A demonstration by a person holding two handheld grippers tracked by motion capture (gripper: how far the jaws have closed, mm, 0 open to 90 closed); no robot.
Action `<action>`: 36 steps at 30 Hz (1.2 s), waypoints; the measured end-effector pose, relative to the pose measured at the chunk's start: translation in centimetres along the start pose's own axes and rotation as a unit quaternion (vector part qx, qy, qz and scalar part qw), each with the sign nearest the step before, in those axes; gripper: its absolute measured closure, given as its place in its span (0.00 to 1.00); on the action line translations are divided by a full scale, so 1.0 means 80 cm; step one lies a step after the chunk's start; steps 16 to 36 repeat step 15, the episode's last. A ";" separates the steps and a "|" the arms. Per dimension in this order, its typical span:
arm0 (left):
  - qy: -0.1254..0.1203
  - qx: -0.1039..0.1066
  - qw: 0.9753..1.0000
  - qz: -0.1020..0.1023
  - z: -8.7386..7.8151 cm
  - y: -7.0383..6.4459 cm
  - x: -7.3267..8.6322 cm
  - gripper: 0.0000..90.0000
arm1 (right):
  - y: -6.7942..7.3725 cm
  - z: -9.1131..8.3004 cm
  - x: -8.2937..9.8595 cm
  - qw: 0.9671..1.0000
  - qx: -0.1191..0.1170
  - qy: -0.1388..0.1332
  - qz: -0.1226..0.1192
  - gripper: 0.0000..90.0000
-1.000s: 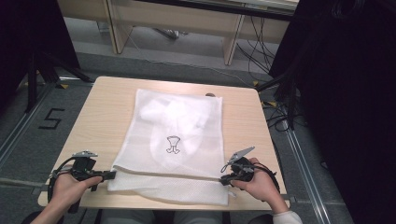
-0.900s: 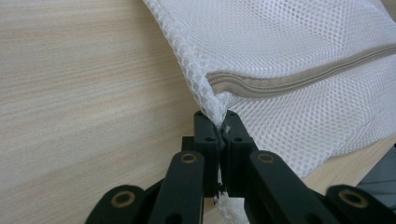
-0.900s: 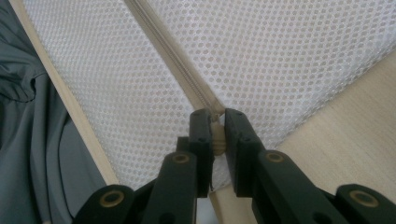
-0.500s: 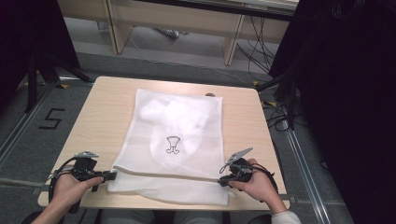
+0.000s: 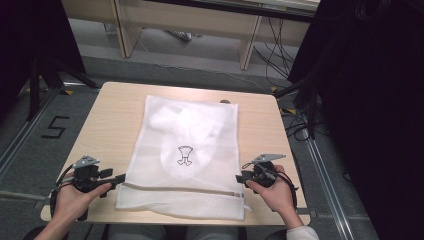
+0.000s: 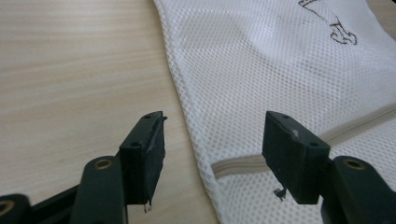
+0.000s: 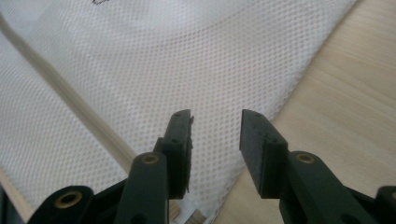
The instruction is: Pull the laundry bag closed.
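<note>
**Two claws at the near corners of a mesh bag**

Two claws sat low over the desk, one at each end of the bag's zip. The left claw (image 6: pixel 212 147) had its jaws spread wide, straddling the side edge of the white mesh bag (image 6: pixel 280 70) just where the beige zip (image 6: pixel 238 164) ended; one jaw stood over bare wood, the other over the mesh. The right claw (image 7: pixel 215 140) had its jaws parted by a narrower gap, poised above the bag's opposite edge, with nothing between the pads.

From above, the left claw (image 5: pixel 119 178) and right claw (image 5: pixel 240 177) flanked the bag (image 5: pixel 187 150), which lay flat in the middle of the desk (image 5: pixel 110 120). A pale bundle showed through the mesh, under a small black printed mark (image 5: pixel 184 155). The zip (image 5: pixel 182 189) ran across the bag near its closest edge.
</note>
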State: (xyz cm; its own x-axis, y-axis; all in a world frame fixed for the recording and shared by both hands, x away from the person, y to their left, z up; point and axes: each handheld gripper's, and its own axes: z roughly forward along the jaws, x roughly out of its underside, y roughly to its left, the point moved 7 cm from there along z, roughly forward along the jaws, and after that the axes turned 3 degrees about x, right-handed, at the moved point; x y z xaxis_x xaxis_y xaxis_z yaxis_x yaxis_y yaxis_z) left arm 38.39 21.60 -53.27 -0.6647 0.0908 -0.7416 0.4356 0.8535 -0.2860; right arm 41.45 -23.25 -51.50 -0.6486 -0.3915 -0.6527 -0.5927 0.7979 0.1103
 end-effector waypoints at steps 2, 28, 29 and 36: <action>-0.018 -0.002 1.000 -0.010 0.002 -0.001 -0.004 0.40 | 0.000 0.000 -0.003 0.999 0.005 -0.009 0.032 0.69; -0.012 -0.004 1.000 -0.008 0.002 0.010 -0.006 0.39 | -0.011 0.002 0.000 0.997 -0.027 -0.019 0.074 0.67; -0.012 -0.004 1.000 -0.008 0.002 0.010 -0.006 0.39 | -0.011 0.002 0.000 0.997 -0.027 -0.019 0.074 0.67; -0.012 -0.004 1.000 -0.008 0.002 0.010 -0.006 0.39 | -0.011 0.002 0.000 0.997 -0.027 -0.019 0.074 0.67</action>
